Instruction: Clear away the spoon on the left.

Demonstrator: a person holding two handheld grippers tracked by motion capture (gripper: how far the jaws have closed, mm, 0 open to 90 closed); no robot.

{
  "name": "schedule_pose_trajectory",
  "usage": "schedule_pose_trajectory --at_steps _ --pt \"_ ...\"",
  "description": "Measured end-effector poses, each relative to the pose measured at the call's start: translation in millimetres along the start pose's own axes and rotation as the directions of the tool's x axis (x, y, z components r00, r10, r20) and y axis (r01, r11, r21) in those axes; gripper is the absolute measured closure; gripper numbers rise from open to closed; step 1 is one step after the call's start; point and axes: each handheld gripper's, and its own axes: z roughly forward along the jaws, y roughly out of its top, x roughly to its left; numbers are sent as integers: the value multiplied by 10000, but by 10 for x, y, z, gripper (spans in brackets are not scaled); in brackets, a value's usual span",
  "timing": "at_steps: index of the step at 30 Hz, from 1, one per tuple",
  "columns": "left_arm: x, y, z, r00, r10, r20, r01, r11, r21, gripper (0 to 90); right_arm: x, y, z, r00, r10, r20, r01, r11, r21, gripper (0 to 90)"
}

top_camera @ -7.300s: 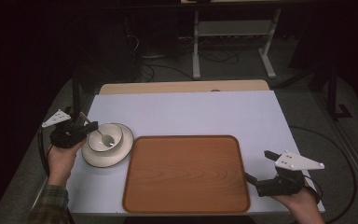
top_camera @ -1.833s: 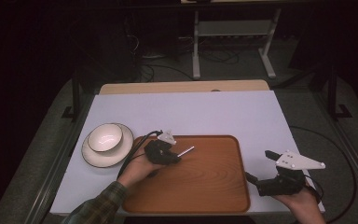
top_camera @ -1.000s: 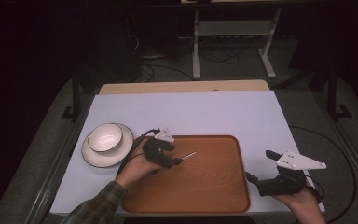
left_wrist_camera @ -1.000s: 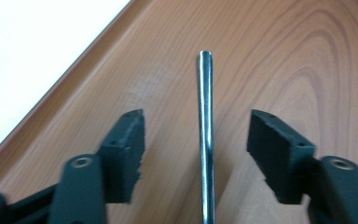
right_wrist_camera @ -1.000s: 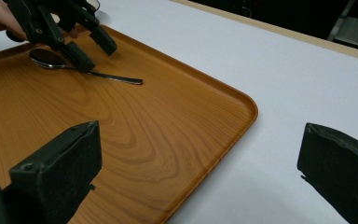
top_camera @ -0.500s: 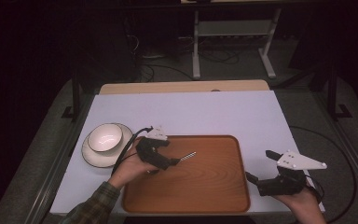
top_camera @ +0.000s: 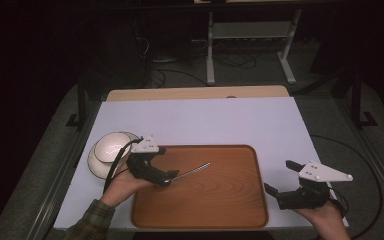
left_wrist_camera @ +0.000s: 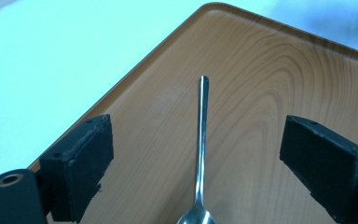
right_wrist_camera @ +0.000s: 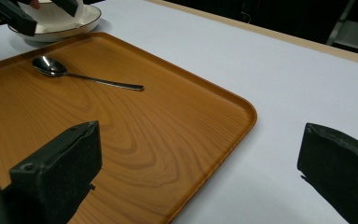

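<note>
A metal spoon [top_camera: 192, 171] lies on the wooden tray [top_camera: 220, 205], bowl end toward the left, handle pointing right and away. My left gripper [top_camera: 166, 178] hovers over the tray's left part, open, its jaws astride the spoon [left_wrist_camera: 201, 135] without touching it. The left gripper view looks along the handle on the tray [left_wrist_camera: 270, 84]. My right gripper [top_camera: 279, 178] is open and holds nothing, at the tray's right edge. From there I see the spoon [right_wrist_camera: 86, 78] lying free on the tray [right_wrist_camera: 135, 140].
A white bowl on a white plate [top_camera: 109, 149] stands left of the tray, close behind the left hand; it also appears in the right gripper view [right_wrist_camera: 60, 21]. The white table top [top_camera: 205, 120] stretches beyond the tray. A cable trails from each gripper.
The left gripper went from the bowl to the tray with the spoon, set it down, opened, and has since drawn back to the left. The right gripper stayed put.
</note>
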Motion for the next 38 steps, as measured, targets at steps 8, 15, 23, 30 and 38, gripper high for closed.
schedule_pose_trajectory --at_steps 8,15,23,30,38 --pt "52 -156 -299 9982 -318 -505 293 9983 -505 91 7 5 -12 10000 -3 -13 3 10000 -45 0" --pt "100 -337 -509 9935 -632 -946 568 9960 -692 92 6 1 -22 10000 -15 -27 14 10000 -57 0" --pt "105 -510 -687 9903 -756 -1162 667 9947 -783 92 4 -11 -37 10000 -44 -24 44 10000 -73 0" --pt "94 -646 -789 9882 -762 -1329 667 9950 -746 93 8 -25 -40 10000 -73 -36 73 10000 -32 0" --pt "104 -662 -806 9881 -751 -1340 650 9948 -784 94 13 -23 -43 9999 -97 -30 96 9999 -47 0"
